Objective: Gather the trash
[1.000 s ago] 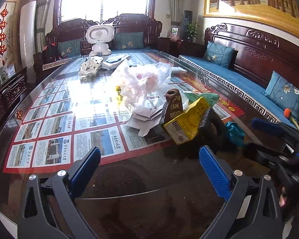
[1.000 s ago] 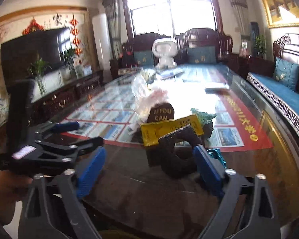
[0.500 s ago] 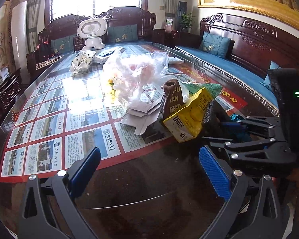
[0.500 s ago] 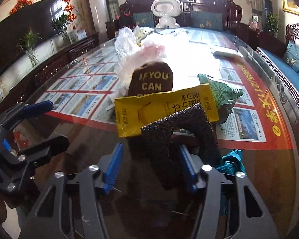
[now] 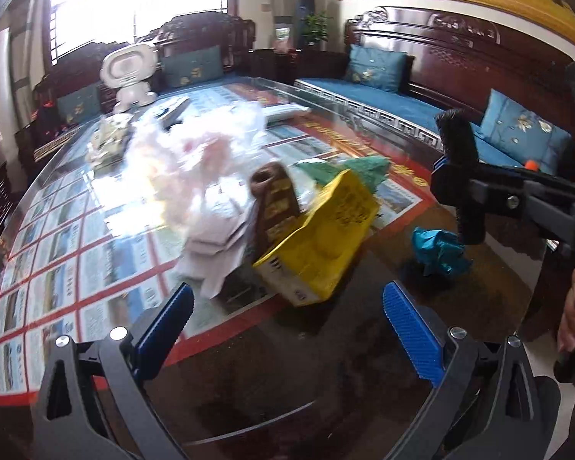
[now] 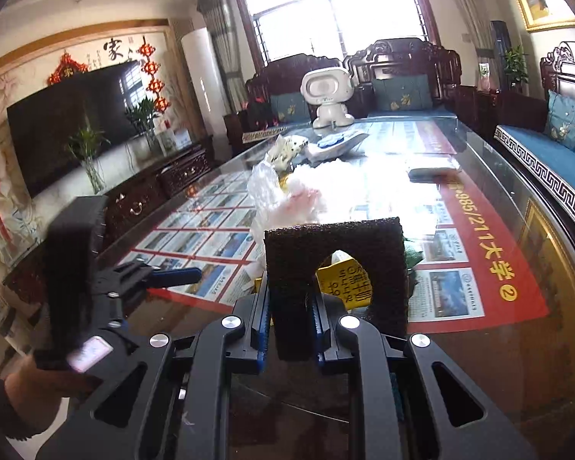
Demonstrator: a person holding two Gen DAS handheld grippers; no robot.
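Right gripper's got the black foam piece, left one's free

The glass table runs out ahead of both tools, with the trash pile straight ahead of the left gripper, whose blue pads stand wide apart on nothing, probably lined up for the yellow packet just past its tips. The right gripper has just been closing and now pinches one leg of the black foam arch, lifted clear so it won't drag the teal wrapper under it.
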